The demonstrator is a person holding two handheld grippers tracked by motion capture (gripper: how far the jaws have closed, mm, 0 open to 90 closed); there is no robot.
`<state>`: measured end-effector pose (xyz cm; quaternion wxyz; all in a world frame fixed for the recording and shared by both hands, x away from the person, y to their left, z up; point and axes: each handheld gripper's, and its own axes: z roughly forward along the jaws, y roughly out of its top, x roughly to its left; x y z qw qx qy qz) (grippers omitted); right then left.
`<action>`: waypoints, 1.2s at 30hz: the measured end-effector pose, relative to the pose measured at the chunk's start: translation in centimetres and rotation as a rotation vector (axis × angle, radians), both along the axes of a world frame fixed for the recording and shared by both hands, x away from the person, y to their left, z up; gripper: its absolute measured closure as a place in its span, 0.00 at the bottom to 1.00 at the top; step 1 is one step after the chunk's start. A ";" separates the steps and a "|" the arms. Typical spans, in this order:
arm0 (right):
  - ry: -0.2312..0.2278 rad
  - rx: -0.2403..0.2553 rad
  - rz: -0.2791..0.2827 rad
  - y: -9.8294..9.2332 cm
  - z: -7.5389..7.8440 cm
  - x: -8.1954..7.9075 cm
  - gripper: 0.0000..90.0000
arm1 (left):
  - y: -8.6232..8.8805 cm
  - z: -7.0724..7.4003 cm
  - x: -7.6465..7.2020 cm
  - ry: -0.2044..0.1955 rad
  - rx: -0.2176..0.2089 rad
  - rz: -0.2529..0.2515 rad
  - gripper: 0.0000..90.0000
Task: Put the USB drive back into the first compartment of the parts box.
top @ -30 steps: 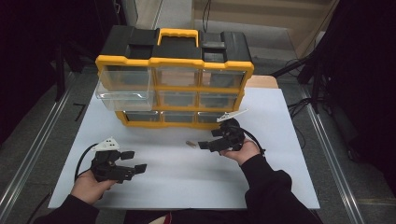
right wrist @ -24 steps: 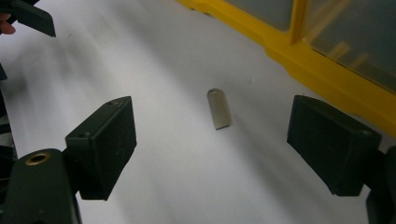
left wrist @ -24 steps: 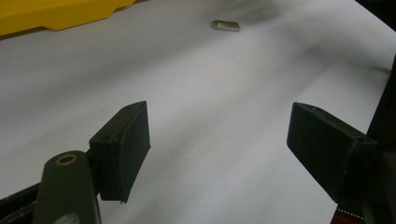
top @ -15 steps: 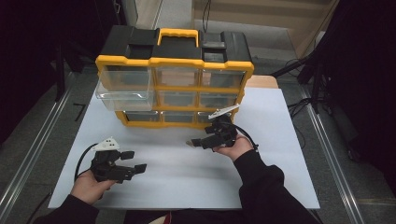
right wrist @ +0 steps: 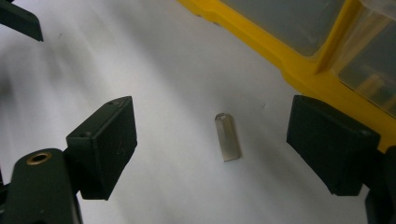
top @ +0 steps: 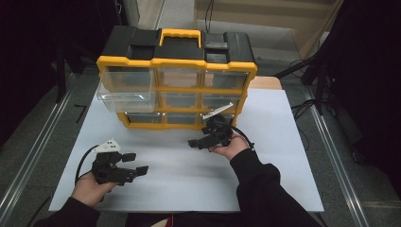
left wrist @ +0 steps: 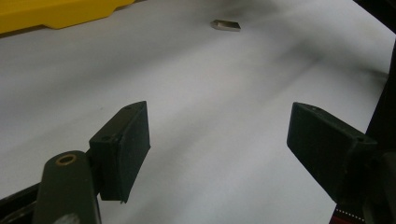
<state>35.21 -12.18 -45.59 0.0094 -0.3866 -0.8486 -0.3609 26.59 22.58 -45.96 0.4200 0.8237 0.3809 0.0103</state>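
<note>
1. We can read no writing on the metal piece [right wrist: 228, 143] or the organizer [top: 177, 78].
2. Our right gripper [right wrist: 212, 144] hovers with jaws spread; the piece lies on the table [top: 283, 142] between them, untouched.
3. Its long axis runs roughly away from the camera, rounded end farthest.
4. Our left gripper [left wrist: 219, 144] is released, well apart from the piece.

a yellow-and-black drawer organizer [top: 177, 75] stands on the white table [top: 283, 156], one clear drawer [top: 124, 97] open.

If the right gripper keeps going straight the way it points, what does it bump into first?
Probably the small flat silver metal piece, lying on the white table midway ahead of the open right gripper. Past it stands the yellow organizer box with clear drawers, though depth is hard to judge.
</note>
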 end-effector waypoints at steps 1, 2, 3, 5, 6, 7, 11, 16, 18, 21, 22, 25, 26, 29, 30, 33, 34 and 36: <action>0.002 -0.001 0.002 0.1 -0.1 0.1 0.16 | 0.0 0.0 0.0 0.000 0.000 0.000 0.25; 0.002 -0.005 0.001 0.2 -0.1 0.2 0.16 | 0.0 0.0 0.0 0.000 0.000 0.000 0.25; 0.003 -0.005 0.003 0.3 -0.2 0.3 0.16 | 0.0 0.0 0.0 0.000 0.001 0.000 0.25; 0.005 -0.014 0.001 0.5 -0.3 0.3 0.16 | 0.0 0.0 0.0 0.001 0.000 0.001 0.25; 0.003 -0.019 0.002 0.6 -0.4 0.4 0.16 | 0.0 0.0 0.0 -0.002 -0.001 0.002 0.25; 0.001 -0.027 0.005 0.7 -0.5 0.4 0.16 | 0.0 0.0 0.0 -0.002 -0.002 0.003 0.25; 0.009 -0.056 0.003 0.8 -0.9 0.4 0.16 | 0.0 0.0 0.0 0.003 -0.001 0.000 0.25; 0.006 -0.073 -0.001 0.9 -1.5 0.5 0.22 | 0.0 0.0 0.0 0.001 -0.004 0.001 0.25; 0.014 -0.083 -0.004 1.0 -1.8 0.5 0.23 | 0.0 0.0 0.0 0.002 -0.003 0.002 0.25; 0.011 -0.086 -0.006 1.2 -2.3 0.4 0.25 | 0.0 0.0 0.0 0.005 -0.007 -0.004 0.25; 0.012 -0.083 -0.006 1.3 -2.5 0.3 0.26 | 0.0 0.0 0.0 0.007 -0.009 -0.005 0.25; 0.008 -0.100 -0.005 1.6 -2.9 0.3 0.26 | 0.0 0.0 0.0 0.008 -0.007 -0.007 0.25; 0.004 -0.113 0.002 1.7 -3.0 0.3 0.28 | 0.0 0.0 0.0 0.009 -0.006 -0.007 0.25; -0.013 -0.127 0.001 1.9 -3.3 0.1 0.39 | 0.0 0.0 0.0 0.008 -0.006 -0.004 0.25; -0.021 -0.121 -0.003 1.9 -3.5 0.0 0.45 | 0.0 0.0 0.0 0.008 -0.007 -0.003 0.25; -0.009 -0.127 0.021 2.0 -4.0 -0.2 0.52 | 0.0 0.0 0.0 0.009 -0.010 -0.006 0.25; -0.033 -0.144 0.013 2.0 -4.2 -0.3 0.55 | 0.0 0.0 0.0 0.008 -0.011 -0.005 0.25; -0.058 -0.155 0.014 2.1 -4.2 -0.5 0.60 | 0.0 0.0 0.0 0.008 -0.011 -0.004 0.25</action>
